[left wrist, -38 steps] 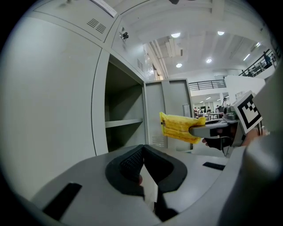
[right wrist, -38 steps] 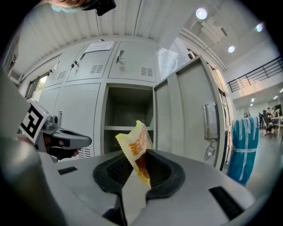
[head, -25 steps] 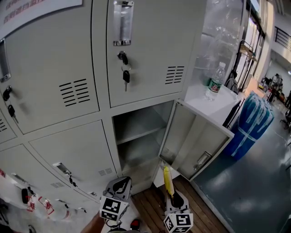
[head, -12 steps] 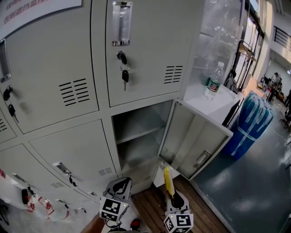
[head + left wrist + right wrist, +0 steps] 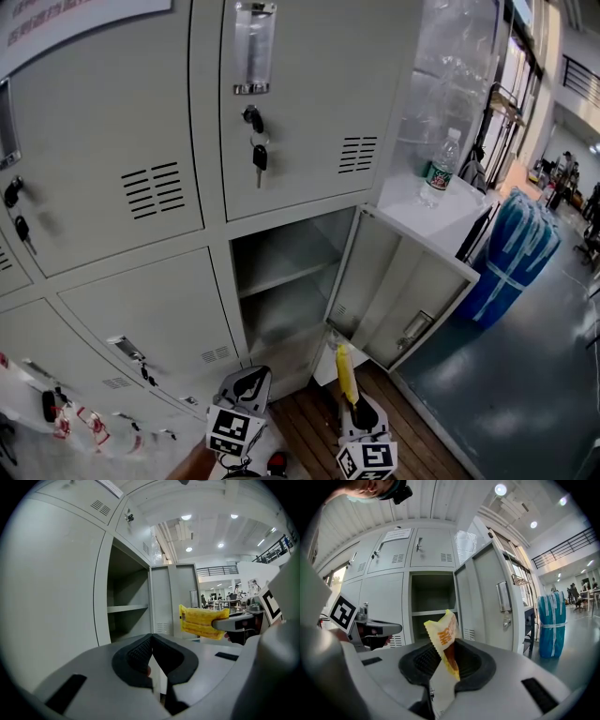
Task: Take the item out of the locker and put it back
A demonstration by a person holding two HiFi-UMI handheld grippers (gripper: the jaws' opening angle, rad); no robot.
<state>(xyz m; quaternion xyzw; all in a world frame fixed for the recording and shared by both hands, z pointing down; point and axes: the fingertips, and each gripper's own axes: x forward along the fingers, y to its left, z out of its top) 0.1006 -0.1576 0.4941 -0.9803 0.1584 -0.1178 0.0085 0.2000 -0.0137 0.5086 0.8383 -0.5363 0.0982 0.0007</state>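
**Snack packet clamped in my right gripper, in front of the open locker**

From the head view I look down a bank of grey metal lockers. One lower compartment stands open, a shelf across its middle, and its grey door is swung out to the right. My right hand-held gripper sits low in the frame with a yellow crinkle-edged snack packet standing up from its jaws, outside the compartment and just in front of it. My left hand-held gripper is beside it. A clear plastic water bottle stands on a white top right of the lockers, near a blue wrapped bundle.

In the left gripper view, the left hand-held gripper has its jaws together with nothing between them. Beyond it, the right hand-held gripper holds the packet level with the open compartment.

In the right gripper view, the right hand-held gripper is clamped on the packet's lower end. The rest tilts up towards the compartment.
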